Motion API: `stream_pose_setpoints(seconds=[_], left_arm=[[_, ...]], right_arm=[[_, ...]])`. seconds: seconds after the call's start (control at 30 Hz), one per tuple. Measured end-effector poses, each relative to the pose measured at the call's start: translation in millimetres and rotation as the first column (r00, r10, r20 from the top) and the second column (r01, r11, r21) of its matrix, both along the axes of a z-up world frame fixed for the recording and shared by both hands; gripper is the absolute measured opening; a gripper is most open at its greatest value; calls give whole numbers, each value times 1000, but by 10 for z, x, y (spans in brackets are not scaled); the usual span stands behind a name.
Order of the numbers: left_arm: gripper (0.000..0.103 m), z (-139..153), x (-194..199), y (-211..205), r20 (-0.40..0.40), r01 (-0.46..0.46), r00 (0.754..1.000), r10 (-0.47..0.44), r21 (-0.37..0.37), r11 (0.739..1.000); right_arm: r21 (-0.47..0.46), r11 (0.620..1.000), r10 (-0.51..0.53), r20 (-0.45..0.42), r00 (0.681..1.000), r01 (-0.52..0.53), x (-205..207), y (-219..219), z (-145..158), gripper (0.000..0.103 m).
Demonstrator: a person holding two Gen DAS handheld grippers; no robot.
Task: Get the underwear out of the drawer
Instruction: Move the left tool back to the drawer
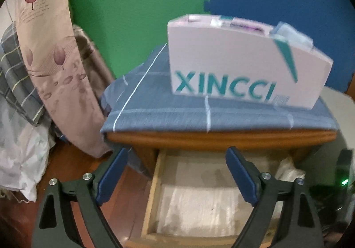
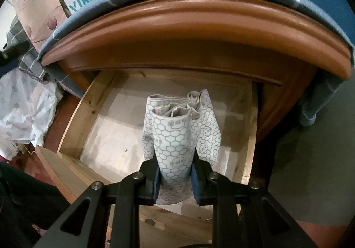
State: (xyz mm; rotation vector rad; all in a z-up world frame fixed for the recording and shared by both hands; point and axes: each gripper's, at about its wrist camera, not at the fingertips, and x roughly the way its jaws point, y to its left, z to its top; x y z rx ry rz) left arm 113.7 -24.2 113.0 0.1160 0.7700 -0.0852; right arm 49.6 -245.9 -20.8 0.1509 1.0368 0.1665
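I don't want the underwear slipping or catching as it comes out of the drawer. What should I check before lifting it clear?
1. Right tool clamped on the underwear: ok, both pads press the fabric.
2. Drawer pulled open enough: ok.
3. Underwear clear of the nightstand top overhanging it: cannot tell.
4. Left tool out of the way: ok, open and empty, above the drawer's left side.
5. Other items in the drawer that might snag: ok, none visible.

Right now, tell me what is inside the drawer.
The drawer holds patterned underwear, gripped by the right gripper. Its floor is otherwise bare; the part under the underwear is hidden.
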Motion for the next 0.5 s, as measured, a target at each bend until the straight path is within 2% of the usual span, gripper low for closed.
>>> stream_pose_setpoints(seconds=[0.1, 0.23, 0.37, 0.5], left_arm=[[88, -62, 39, 65, -2, 4, 1000, -4, 11, 1000], [88, -73, 80, 172, -8, -32, 999, 32, -9, 999], [90, -90, 94, 241, -40, -16, 999, 14, -38, 999], [90, -87, 63, 247, -28, -14, 1000, 14, 4, 1000]], right_arm=[[-24, 1000, 7, 26, 1000, -7, -31, 33, 33, 22], [-45, 999, 15, 47, 999, -13, -63, 99, 114, 22], [-61, 998, 4, 61, 998, 0, -128, 177, 209, 22], [-59, 998, -11, 43, 999, 14, -196, 194, 251, 22]])
